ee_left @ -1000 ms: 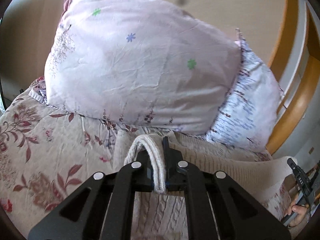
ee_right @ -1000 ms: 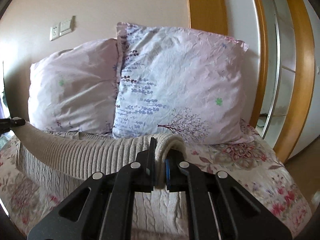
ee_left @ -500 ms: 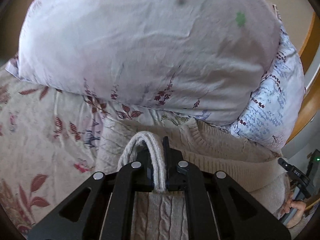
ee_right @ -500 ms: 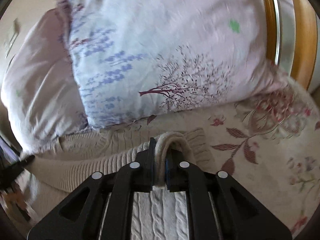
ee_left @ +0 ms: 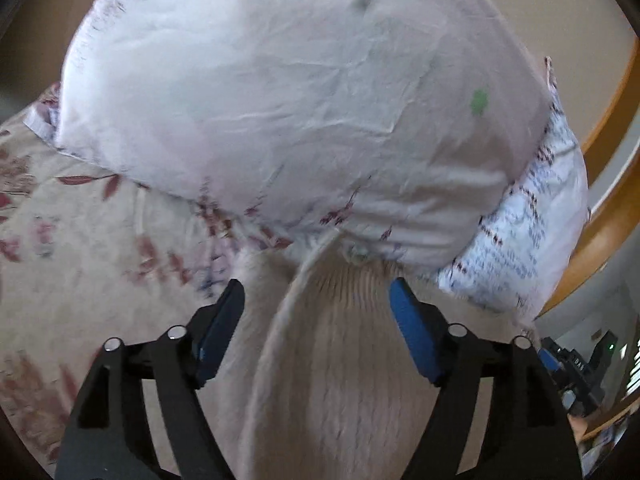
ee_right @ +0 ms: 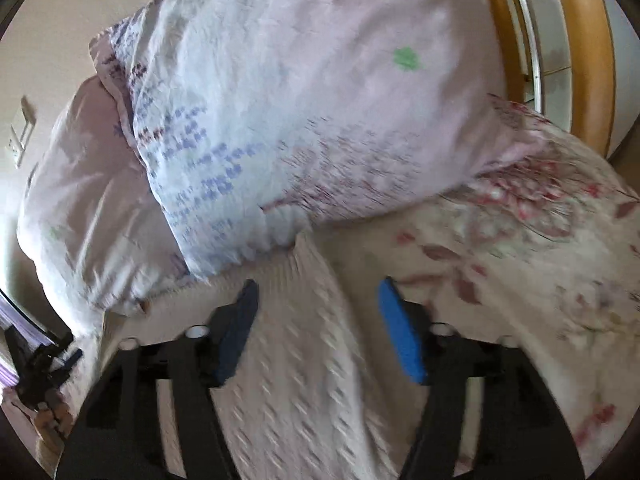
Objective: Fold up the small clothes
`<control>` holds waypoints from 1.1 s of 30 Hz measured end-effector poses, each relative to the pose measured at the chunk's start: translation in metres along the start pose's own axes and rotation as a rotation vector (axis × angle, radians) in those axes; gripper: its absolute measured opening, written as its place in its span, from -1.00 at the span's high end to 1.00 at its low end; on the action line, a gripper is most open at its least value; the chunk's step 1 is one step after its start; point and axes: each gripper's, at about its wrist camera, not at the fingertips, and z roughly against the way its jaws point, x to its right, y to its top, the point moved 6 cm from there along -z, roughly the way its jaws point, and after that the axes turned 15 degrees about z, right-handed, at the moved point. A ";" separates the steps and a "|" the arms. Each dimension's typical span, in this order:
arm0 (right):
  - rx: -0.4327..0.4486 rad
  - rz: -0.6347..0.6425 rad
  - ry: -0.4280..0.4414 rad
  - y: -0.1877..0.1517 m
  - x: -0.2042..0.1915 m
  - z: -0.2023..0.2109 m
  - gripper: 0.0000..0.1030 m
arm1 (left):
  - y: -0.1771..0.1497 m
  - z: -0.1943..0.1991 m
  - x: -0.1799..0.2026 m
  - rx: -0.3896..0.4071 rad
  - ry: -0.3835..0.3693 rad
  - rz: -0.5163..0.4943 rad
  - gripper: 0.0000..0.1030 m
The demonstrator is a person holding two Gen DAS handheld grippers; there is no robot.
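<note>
A cream cable-knit sweater (ee_left: 336,360) lies on the flowered bedspread (ee_left: 100,240), its ribbed edge close under the pillows. My left gripper (ee_left: 316,300) hangs just over it, jaws opening; the knit lies between the blue pads (ee_left: 408,328) without being pressed. In the right wrist view the same sweater (ee_right: 296,360) runs under my right gripper (ee_right: 316,296), whose jaws are also opening, pads (ee_right: 400,336) clear of the cloth. The right gripper (ee_left: 576,364) shows at the far right of the left view, the left gripper (ee_right: 44,356) at the far left of the right view.
Two pale flowered pillows (ee_left: 300,100) (ee_right: 300,100) lean against the wall right behind the sweater. A wooden frame (ee_right: 588,60) with a mirror stands to the right of the bed. A wall switch (ee_right: 20,136) is at the left.
Both grippers moved forward and down towards the pillows, then let go of the sweater's ribbed edge. Their jaws, shut on the knit before, now stand apart, and the sweater lies flat.
</note>
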 end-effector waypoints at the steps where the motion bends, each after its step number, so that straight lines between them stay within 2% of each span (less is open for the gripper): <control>1: -0.017 0.001 0.004 -0.004 0.005 -0.001 0.18 | -0.004 0.005 -0.003 -0.010 0.003 -0.012 -0.22; 4: -0.065 0.004 0.025 -0.026 0.010 0.000 0.30 | -0.021 0.012 -0.012 -0.053 0.029 -0.038 -0.06; 8: -0.106 0.044 0.026 -0.043 0.004 -0.002 0.31 | -0.040 0.012 -0.023 -0.085 0.058 -0.050 0.09; 10: -0.130 0.077 0.009 -0.051 0.001 -0.004 0.48 | -0.047 0.011 -0.028 -0.100 0.069 -0.052 0.28; 11: -0.130 0.093 -0.006 -0.051 0.000 -0.004 0.58 | -0.050 0.011 -0.030 -0.107 0.072 -0.053 0.34; 12: -0.126 0.110 -0.013 -0.052 -0.002 -0.004 0.76 | -0.053 0.011 -0.031 -0.111 0.076 -0.055 0.49; 14: -0.105 0.123 -0.017 -0.051 -0.004 0.002 0.78 | -0.057 0.010 -0.032 -0.111 0.085 -0.063 0.65; 15: -0.092 0.132 -0.020 -0.050 -0.005 0.005 0.79 | -0.059 0.010 -0.032 -0.112 0.087 -0.067 0.79; 16: -0.073 0.143 -0.028 -0.048 -0.007 0.010 0.79 | -0.059 0.010 -0.033 -0.114 0.083 -0.065 0.83; 23: 0.007 0.149 -0.016 -0.041 -0.017 0.043 0.80 | -0.057 0.029 -0.032 -0.108 0.008 -0.045 0.86; 30: -0.118 0.146 -0.091 -0.068 -0.001 0.015 0.80 | -0.066 0.032 -0.057 -0.137 0.003 -0.015 0.86; 33: -0.127 0.168 -0.115 -0.069 -0.004 0.011 0.78 | -0.067 0.027 -0.058 -0.144 -0.009 0.008 0.84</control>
